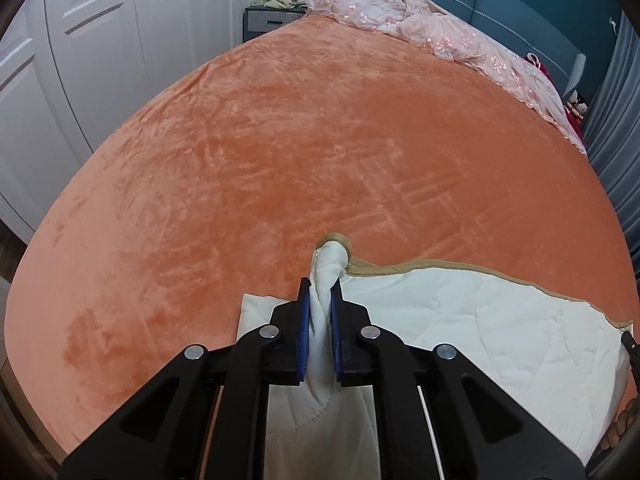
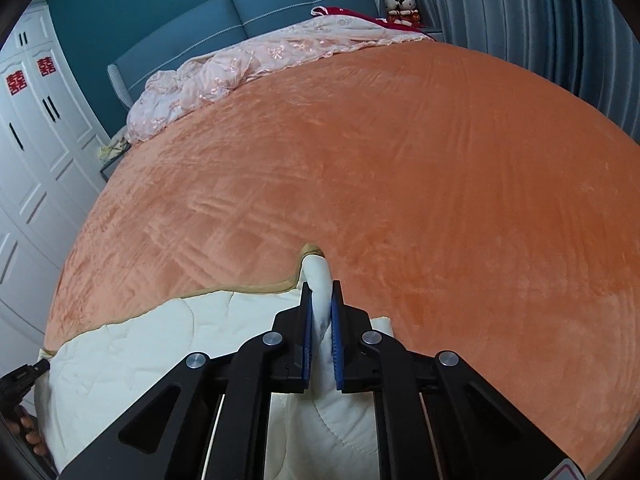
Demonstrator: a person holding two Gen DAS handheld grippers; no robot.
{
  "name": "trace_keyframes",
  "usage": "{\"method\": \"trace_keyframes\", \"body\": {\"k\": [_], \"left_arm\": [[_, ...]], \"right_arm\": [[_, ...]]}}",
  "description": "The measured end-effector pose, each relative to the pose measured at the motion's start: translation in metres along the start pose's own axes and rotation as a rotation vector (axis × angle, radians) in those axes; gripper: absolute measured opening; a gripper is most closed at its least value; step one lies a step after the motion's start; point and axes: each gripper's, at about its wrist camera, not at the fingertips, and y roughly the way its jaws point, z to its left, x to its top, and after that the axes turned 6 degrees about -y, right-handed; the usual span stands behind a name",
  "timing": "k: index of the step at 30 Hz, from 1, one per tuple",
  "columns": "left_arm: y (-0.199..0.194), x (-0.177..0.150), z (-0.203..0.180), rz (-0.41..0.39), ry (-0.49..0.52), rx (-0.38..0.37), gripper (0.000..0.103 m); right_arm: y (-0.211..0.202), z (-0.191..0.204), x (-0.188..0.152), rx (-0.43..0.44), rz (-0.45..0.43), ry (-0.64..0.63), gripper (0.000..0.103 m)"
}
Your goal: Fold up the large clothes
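Nearest to you, your left gripper [image 1: 321, 292] is clamped tight on a bunched corner of the white quilt [image 1: 480, 320]; your right gripper [image 2: 321, 292] is pinching the other corner the same way, jaws narrow with fabric squeezed between the blue pads [image 2: 307, 336]; the quilt's tan-trimmed edge stretches between the two, lying at the near end of the orange blanket [image 1: 280, 140]; further out the blanket is just bare plush; at the far end a pink lace bedspread [image 1: 420, 24] sits crumpled against the blue headboard [image 2: 240, 24]; white wardrobe [image 1: 80, 60] off to the side.
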Motion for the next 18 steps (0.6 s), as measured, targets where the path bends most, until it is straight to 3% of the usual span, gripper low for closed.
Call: {"method": "trace_keyframes", "body": {"k": [5, 9, 18], "left_arm": [[0.029, -0.012, 0.0, 0.022, 0.032, 0.058, 0.009], [0.047, -0.023, 0.008, 0.034, 0.021, 0.061, 0.01], [0.061, -0.042, 0.001, -0.047, 0.075, 0.111, 0.014]], "right_arm": [[0.026, -0.009, -0.014, -0.027, 0.067, 0.006, 0.008], [0.042, -0.013, -0.027, -0.021, 0.103, 0.0, 0.008], [0.06, -0.007, -0.043, -0.043, 0.094, -0.039, 0.011]]}}
